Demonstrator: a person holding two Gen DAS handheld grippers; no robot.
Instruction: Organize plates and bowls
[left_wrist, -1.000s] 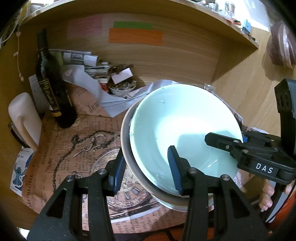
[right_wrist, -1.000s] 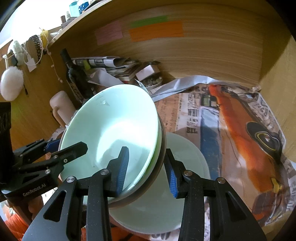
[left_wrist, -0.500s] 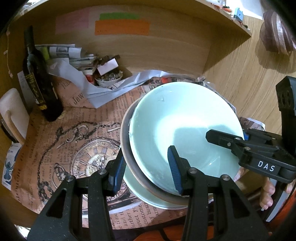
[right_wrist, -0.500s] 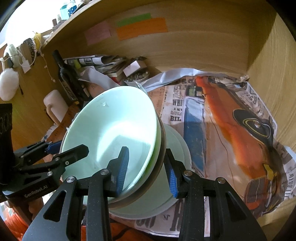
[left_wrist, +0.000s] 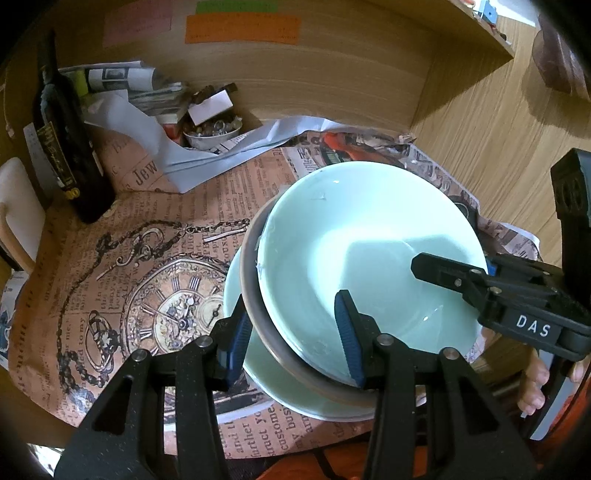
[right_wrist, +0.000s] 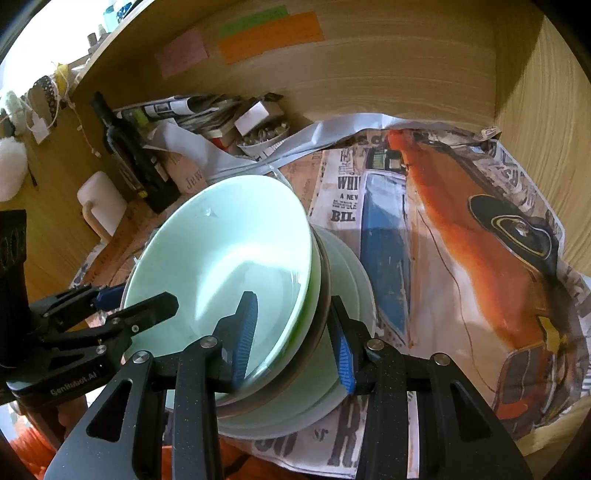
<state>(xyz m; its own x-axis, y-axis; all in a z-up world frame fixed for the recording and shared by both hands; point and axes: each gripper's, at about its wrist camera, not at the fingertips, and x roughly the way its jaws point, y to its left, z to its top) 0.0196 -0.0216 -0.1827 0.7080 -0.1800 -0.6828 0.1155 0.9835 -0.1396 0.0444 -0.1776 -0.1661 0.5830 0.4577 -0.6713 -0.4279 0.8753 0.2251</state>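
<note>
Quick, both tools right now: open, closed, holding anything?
Left tool: closed on the near-left rim of the bowl stack.
Right tool: closed on the same stack's opposite rim, above the pale plate.

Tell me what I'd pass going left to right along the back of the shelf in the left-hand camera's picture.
Dark bottle → rolled newspapers → small bowl of trinkets → crumpled white paper → wooden side wall.

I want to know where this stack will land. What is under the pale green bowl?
The pale green bowl nests in a brown-rimmed bowl; a green rim shows between them. Below lies a pale green plate on newspaper. The plate's centre is covered.
</note>
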